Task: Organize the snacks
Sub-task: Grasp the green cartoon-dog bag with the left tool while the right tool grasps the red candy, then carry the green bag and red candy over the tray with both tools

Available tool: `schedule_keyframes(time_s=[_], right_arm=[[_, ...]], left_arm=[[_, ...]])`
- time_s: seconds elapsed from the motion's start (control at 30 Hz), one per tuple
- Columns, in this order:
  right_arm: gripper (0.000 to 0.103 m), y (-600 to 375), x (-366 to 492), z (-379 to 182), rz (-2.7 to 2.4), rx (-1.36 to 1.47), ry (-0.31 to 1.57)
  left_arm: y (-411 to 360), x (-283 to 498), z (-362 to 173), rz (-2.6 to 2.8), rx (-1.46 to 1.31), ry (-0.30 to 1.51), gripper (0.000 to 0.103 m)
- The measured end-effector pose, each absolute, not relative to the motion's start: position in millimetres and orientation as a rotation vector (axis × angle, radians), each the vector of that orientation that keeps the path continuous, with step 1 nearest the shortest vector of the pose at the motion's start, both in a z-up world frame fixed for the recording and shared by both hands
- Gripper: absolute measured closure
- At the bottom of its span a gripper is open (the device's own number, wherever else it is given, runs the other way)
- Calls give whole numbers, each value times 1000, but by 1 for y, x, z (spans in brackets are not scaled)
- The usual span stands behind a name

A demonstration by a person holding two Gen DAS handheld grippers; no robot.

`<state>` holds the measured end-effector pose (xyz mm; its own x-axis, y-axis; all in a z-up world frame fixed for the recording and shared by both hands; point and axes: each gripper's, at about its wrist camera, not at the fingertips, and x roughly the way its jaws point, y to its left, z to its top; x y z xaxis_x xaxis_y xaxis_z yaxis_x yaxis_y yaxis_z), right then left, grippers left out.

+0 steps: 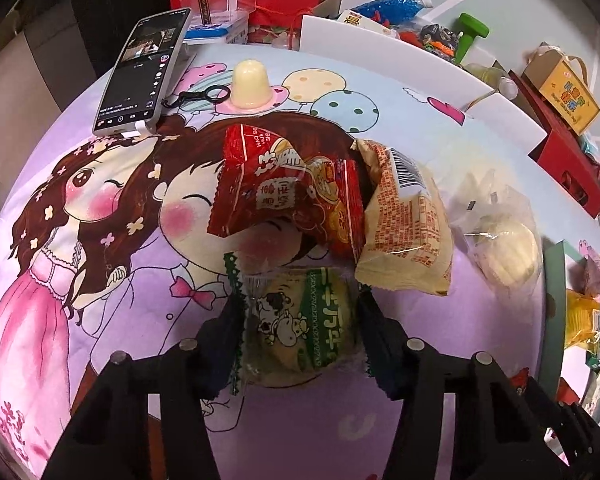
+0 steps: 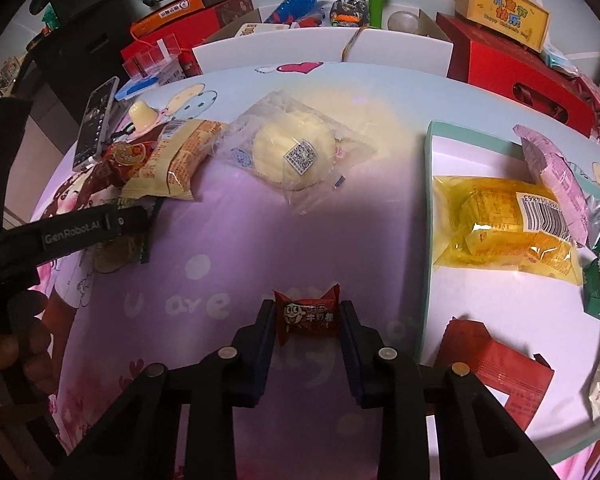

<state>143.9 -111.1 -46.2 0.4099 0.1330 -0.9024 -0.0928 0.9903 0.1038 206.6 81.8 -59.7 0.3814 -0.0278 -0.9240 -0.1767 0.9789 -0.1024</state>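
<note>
A green snack packet (image 1: 300, 320) with a cartoon cow lies on the cartoon-print tablecloth, and my left gripper (image 1: 300, 300) is shut on it, its fingers against the two serrated edges. Just beyond it lie a red packet (image 1: 268, 184), a cream packet (image 1: 408, 220) and a bun in clear wrap (image 1: 504, 244). In the right wrist view my right gripper (image 2: 307, 306) is shut on a small red candy (image 2: 306, 316) low over the cloth. To its right stands a teal-rimmed white tray (image 2: 430, 200) holding a yellow packet (image 2: 500, 224), a pink packet (image 2: 556, 172) and a red packet (image 2: 496, 368).
A phone (image 1: 144, 76) and a jelly cup (image 1: 250, 84) rest at the far left of the table. Red boxes (image 2: 512, 68), a white box (image 2: 300, 52) with toys and a yellow gift box (image 2: 504, 12) crowd the far edge. A hand (image 2: 20, 344) shows at the left.
</note>
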Motion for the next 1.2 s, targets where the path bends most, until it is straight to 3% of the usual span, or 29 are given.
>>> schedule_keyframes(time_s=[0.7,1.2], right_arm=[[72,-119,137,-25,153,75,1088],[72,-142,132,-1,128,142,1028]], left_arm=[[99,186,-32,151,-206,1132,49],[72,171,15,112,-155,1004,49]])
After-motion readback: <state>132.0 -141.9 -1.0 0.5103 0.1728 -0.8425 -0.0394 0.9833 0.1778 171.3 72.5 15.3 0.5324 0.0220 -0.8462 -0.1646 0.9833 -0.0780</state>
